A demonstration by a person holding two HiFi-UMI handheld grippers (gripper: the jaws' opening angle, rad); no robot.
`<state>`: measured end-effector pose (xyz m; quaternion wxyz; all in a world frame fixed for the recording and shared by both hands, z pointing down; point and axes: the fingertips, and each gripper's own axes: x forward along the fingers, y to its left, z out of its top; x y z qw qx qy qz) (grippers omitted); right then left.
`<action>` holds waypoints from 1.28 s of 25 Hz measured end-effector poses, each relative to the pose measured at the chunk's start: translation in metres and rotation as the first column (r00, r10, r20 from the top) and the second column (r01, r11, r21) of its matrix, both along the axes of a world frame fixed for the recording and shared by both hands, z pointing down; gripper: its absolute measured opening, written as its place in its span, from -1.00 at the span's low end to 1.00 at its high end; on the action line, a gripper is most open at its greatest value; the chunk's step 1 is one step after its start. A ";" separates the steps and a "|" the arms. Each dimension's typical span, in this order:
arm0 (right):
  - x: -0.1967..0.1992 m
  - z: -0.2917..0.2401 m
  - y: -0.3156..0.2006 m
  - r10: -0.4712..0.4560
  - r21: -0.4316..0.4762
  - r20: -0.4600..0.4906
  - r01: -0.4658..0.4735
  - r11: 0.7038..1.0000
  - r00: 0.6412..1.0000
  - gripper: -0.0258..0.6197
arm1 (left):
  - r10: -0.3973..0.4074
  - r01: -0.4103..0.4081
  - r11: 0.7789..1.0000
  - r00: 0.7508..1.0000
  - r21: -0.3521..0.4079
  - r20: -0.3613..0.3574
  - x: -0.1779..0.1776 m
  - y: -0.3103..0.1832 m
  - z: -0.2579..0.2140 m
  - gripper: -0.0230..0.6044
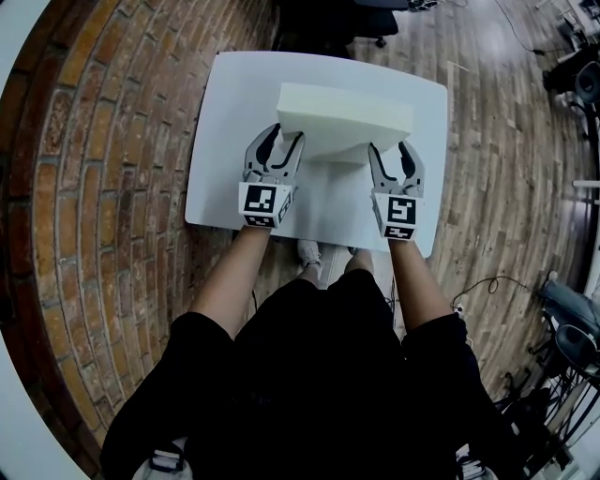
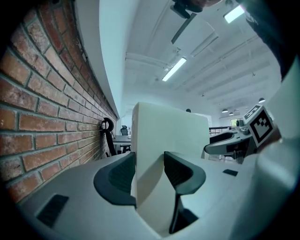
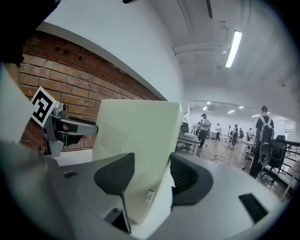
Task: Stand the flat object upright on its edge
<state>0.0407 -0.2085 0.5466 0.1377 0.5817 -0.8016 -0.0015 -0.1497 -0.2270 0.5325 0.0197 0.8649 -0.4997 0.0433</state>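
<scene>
A thick white foam slab (image 1: 345, 112) stands on its long edge over the white table (image 1: 225, 141), its top face towards the head camera. My left gripper (image 1: 284, 133) is shut on the slab's near left end. My right gripper (image 1: 390, 147) is shut on its near right end. In the left gripper view the slab (image 2: 168, 131) fills the gap between both dark pads (image 2: 119, 180), and the right gripper (image 2: 234, 140) shows beyond it. In the right gripper view the slab (image 3: 136, 136) sits upright between the pads (image 3: 187, 180), with a small label near its lower edge.
The table stands on a brick-patterned floor (image 1: 112, 187), and a brick wall (image 2: 42, 126) runs along its left side. A black office chair (image 1: 370, 23) stands beyond the far edge. Several people (image 3: 204, 126) and desks are far off to the right.
</scene>
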 end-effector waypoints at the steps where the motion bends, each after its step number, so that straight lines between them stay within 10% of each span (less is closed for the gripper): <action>1: -0.002 0.001 0.000 -0.003 0.000 -0.001 0.003 1.000 1.000 -0.16 | -0.002 0.002 1.000 1.000 -0.004 -0.002 -0.002 0.000 0.002 -0.29; 32: -0.014 0.005 0.026 -0.053 -0.059 0.072 0.058 0.997 0.996 -0.08 | 0.078 -0.074 0.994 0.996 -0.084 0.048 -0.013 0.024 0.017 -0.29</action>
